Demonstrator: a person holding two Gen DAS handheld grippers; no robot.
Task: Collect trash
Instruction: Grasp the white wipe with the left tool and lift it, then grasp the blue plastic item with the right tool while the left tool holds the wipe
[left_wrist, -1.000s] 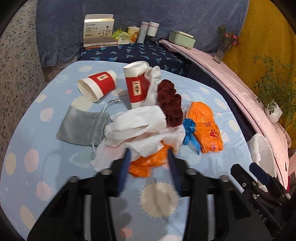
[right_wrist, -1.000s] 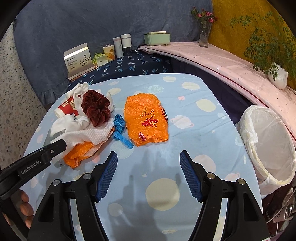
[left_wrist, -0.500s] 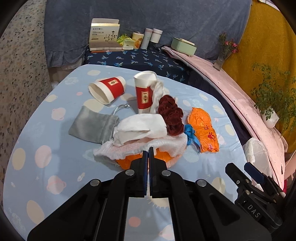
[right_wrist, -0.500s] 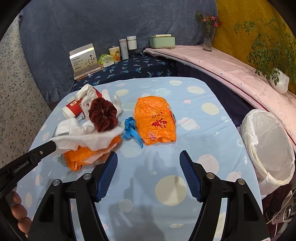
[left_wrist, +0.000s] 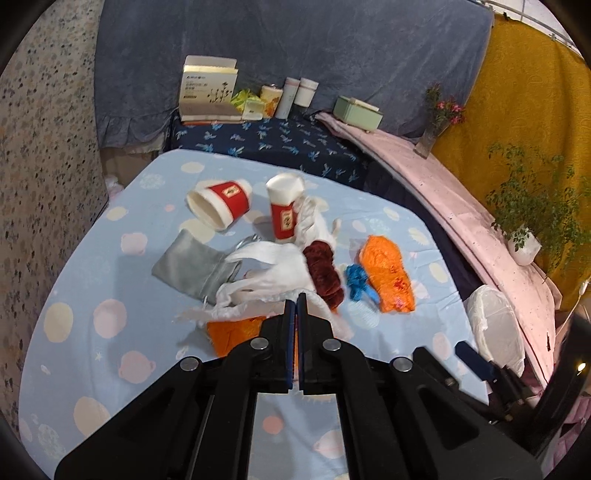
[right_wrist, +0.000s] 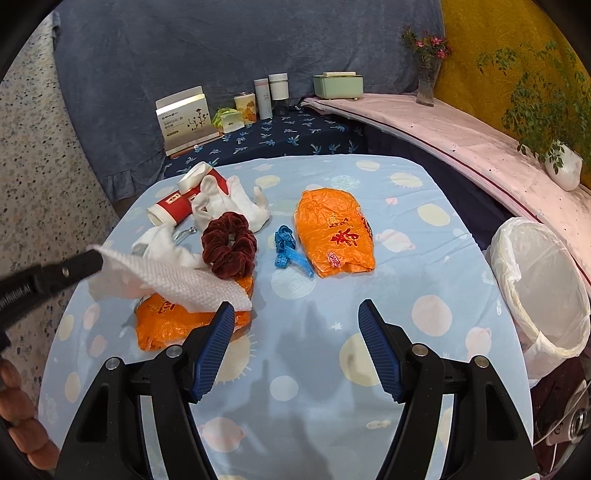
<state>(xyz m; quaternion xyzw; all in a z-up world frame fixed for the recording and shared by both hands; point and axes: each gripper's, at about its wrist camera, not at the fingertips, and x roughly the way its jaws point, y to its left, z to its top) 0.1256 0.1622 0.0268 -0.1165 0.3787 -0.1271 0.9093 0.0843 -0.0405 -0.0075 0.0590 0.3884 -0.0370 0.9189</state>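
We see the left gripper (left_wrist: 296, 306) pinched together on one corner of a white paper towel (right_wrist: 177, 282), which is lifted clear of the worktop (right_wrist: 369, 369) at that end; its long axis runs from the gripper at the left down and rightward, with the far end drooping onto a crumpled orange bag (right_wrist: 170, 321) (that bag lies partly under it). The right gripper (right_wrist: 295, 347) hovers over bare worktop with its fingers wide apart, empty. Just beyond the towel sit a dark red scrunchie (right_wrist: 229, 249), a white glove (right_wrist: 229, 203) and two red-and-white paper cups (left_wrist: 221, 205), one tipped on its side with its mouth toward the near left. A second orange bag (right_wrist: 334, 232) lies lengthwise, near to far, beside a blue ribbon (right_wrist: 286, 249). A lined bin (right_wrist: 543, 291) stands off the worktop's right edge.
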